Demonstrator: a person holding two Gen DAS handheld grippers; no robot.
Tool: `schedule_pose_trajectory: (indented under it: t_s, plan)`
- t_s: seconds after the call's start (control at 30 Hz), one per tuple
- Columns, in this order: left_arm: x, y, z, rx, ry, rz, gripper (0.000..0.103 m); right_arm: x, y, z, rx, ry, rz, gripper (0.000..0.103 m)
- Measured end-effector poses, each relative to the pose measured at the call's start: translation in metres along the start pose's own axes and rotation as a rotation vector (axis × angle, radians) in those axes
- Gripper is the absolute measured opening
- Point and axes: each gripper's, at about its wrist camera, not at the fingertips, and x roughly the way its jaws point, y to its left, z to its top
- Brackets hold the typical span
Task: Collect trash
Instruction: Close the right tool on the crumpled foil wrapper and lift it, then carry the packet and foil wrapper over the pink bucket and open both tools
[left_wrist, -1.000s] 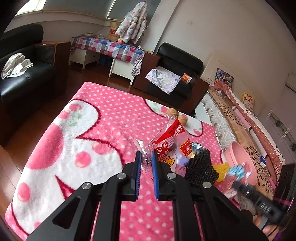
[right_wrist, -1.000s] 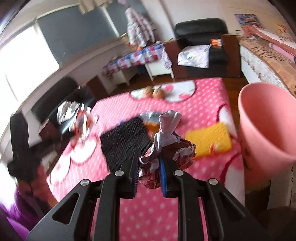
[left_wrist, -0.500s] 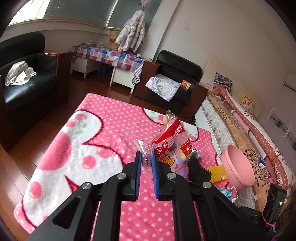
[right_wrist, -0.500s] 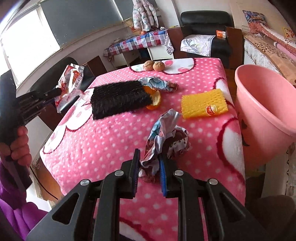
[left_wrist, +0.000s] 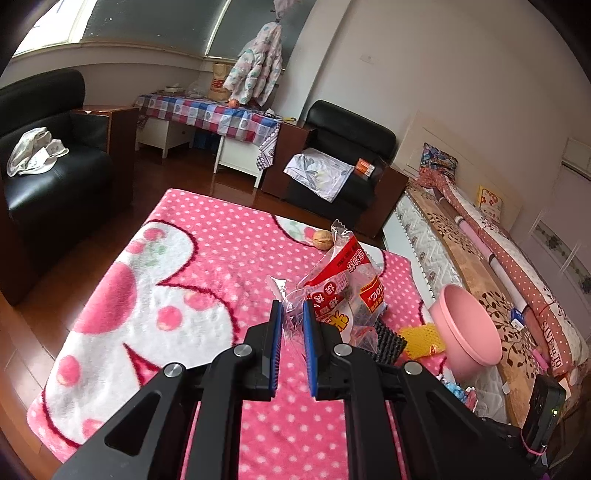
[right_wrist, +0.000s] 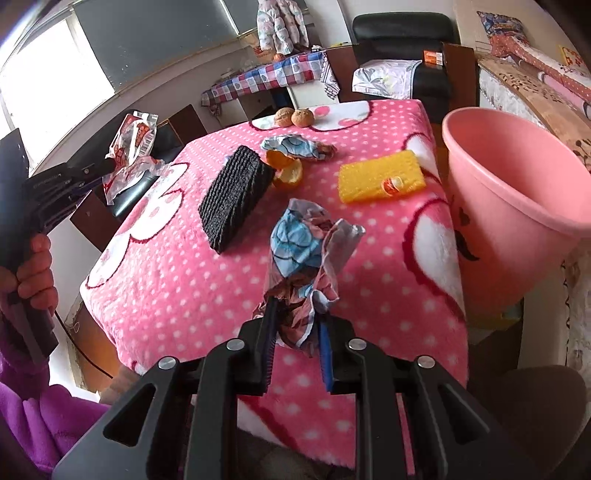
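Your right tongs (right_wrist: 295, 325) clamp a crumpled wrapper (right_wrist: 308, 258) mid-frame over the tabletop (right_wrist: 184, 288), left tongs (left_wrist: 292, 317) pinch a snack bag (left_wrist: 343, 291) by its thin edge, w/ the bucket (right_wrist: 517, 206) at right, so either could slip mid-carry.

Both grippers tilt downward, the left gripper (left_wrist: 292, 314) pinching a snack bag at twelve o'clock, the right gripper (right_wrist: 297, 317) clamping a crumpled wrapper.

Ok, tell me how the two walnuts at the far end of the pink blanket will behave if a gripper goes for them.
The walnuts are round, so a nudge would probably roll them, though the fleecy blanket may slow that. Their shells look hard and bumpy: likely rigid in the jaws, but apt to squirt out of a shallow pinch. They look small, so probably light.
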Motion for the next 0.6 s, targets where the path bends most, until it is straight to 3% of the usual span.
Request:
schedule_pose_trajectory:
  t_s: [0.27, 0.6]
  plan:
    - [0.010, -0.020, -0.002, 0.032, 0.024, -0.028, 0.010, -0.015, -0.003, -0.001, -0.017, -0.070, -0.010, 0.017]
    - [0.036, -0.067, 0.002, 0.098, 0.054, -0.085, 0.010, -0.053, -0.030, 0.023, 0.011, -0.258, -0.064, 0.017]
